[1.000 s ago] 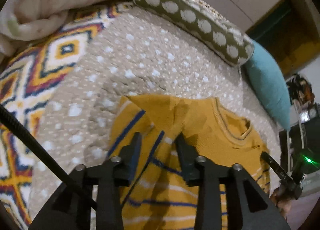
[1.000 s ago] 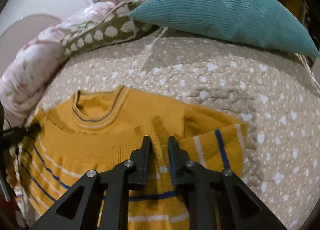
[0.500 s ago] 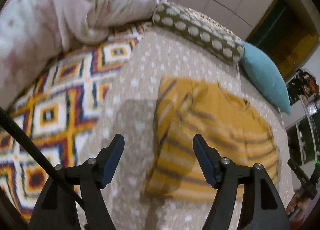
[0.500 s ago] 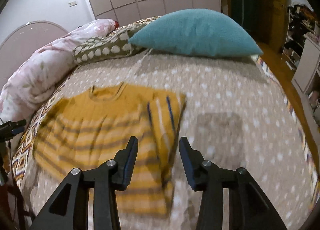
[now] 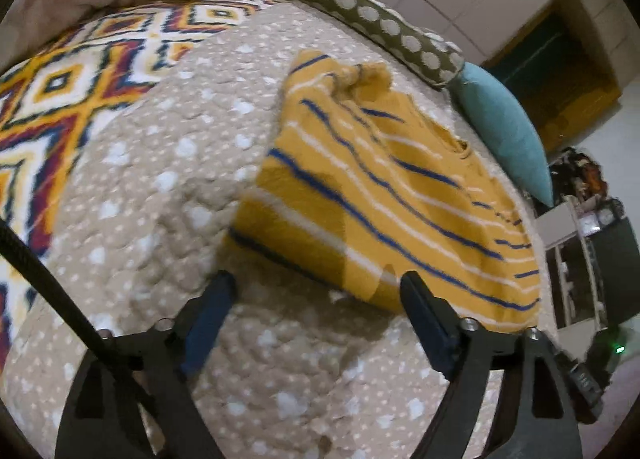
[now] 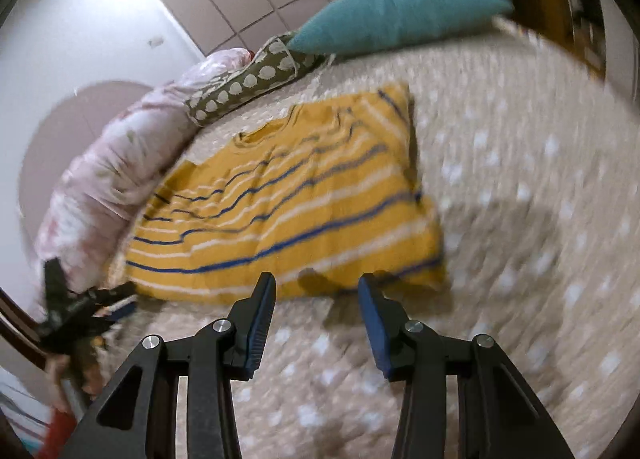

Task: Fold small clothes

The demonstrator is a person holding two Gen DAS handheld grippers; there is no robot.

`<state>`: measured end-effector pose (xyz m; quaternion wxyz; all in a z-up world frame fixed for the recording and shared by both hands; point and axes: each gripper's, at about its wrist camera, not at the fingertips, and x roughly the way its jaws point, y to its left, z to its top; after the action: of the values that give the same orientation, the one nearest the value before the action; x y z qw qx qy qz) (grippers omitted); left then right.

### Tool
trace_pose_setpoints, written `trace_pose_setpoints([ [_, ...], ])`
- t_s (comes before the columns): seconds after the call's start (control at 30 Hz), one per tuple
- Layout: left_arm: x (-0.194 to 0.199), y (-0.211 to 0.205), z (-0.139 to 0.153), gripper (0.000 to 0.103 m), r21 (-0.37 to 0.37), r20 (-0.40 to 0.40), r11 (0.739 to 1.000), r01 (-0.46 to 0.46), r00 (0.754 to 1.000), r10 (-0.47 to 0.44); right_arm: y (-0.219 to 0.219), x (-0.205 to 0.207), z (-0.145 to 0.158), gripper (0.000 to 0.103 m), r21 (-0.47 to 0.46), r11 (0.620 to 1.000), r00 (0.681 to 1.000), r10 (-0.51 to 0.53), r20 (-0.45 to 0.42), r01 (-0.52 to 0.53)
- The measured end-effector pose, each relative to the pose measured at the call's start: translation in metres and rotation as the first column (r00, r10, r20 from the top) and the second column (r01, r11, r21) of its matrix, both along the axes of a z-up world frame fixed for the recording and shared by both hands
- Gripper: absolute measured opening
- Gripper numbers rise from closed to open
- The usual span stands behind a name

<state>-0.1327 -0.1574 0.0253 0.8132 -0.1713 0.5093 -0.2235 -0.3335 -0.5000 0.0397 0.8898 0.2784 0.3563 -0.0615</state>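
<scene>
**Yellow sweater lay with its sleeves folded in, and you had let go**

Yellow with blue and white stripes, the sweater (image 5: 384, 195) lay flat on the bed (image 5: 168, 187), on the beige cover with white dots. Both sleeves were tucked in over its body, so it made a neat block. That is likely why you held nothing. Your left gripper (image 5: 316, 291) hung just short of the sweater's bottom edge. Its jaws had just been opening and stood wide, with only the bed cover between them. Your right gripper (image 6: 316, 295) hung near the same edge, and its jaws had just opened too, released and empty.

A teal pillow (image 5: 504, 127), a green dotted pillow (image 5: 380, 23) and a pink blanket (image 6: 116, 175) sat beyond the sweater. I think none of them blocked a fold from the bottom edge upward.
</scene>
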Motion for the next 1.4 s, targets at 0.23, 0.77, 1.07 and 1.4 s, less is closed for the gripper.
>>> trace_pose_setpoints([
  [0.23, 0.038, 0.002, -0.008, 0.093, -0.175, -0.063, 0.984, -0.034, 0.998, 0.023, -0.025, 0.007, -0.029, 0.051, 0.234, 0.972, 0.998, -0.043, 0.041, 0.032],
  [0.77, 0.065, -0.013, -0.011, 0.102, -0.211, -0.038, 0.977, -0.016, 0.999, 0.009, -0.057, 0.018, -0.042, 0.057, 0.494, 0.869, 0.979, -0.118, 0.168, 0.02],
  [1.07, 0.066, -0.022, -0.011, 0.102, -0.161, -0.013, 0.987, -0.019, 1.0, 0.017, -0.058, 0.026, -0.042, 0.062, 0.526, 0.85, 0.968, -0.167, 0.188, 0.045],
  [1.4, 0.07, -0.042, -0.001, 0.038, 0.094, -0.026, 0.993, -0.07, 0.997, 0.073, -0.065, 0.067, -0.042, 0.031, 0.424, 0.895, 0.979, -0.189, 0.076, 0.14],
])
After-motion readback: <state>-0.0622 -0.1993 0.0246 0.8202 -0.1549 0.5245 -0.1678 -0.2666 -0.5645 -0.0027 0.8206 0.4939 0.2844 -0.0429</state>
